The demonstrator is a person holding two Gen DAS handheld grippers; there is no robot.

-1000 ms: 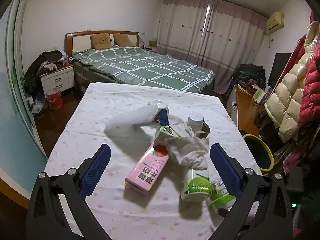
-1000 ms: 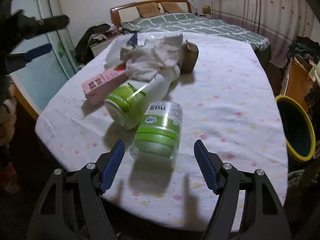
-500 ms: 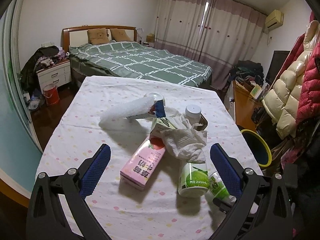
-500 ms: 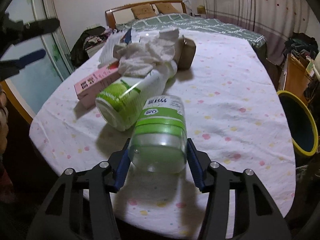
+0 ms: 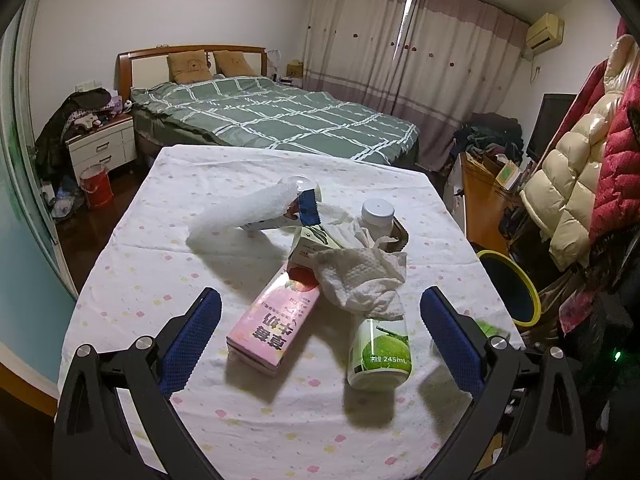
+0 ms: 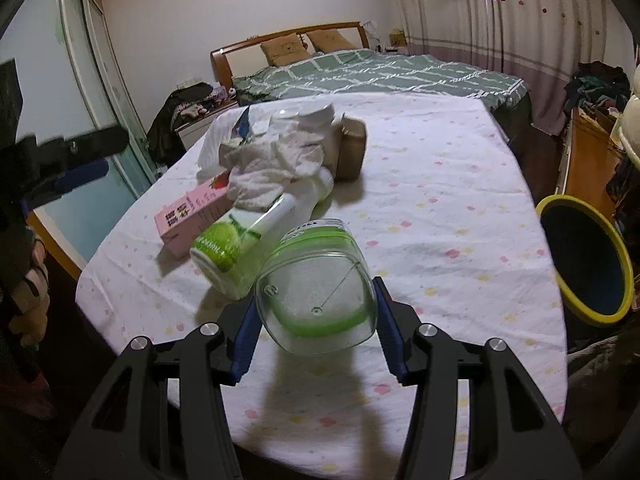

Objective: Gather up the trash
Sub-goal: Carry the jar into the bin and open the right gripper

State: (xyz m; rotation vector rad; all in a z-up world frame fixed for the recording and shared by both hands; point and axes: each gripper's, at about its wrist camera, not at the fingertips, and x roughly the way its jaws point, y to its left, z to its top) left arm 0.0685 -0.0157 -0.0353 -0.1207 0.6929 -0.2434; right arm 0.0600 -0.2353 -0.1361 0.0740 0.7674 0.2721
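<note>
I am clenching the right tongs [image 6: 316,316] on the clear jar [image 6: 318,292], left tongs [image 5: 320,336] released; its smooth sides risk slipping toward the bin [image 6: 588,258].

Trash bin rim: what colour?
Yellow rim on the trash bin, dark inside; clearest in the right wrist view, beside the table.
</note>
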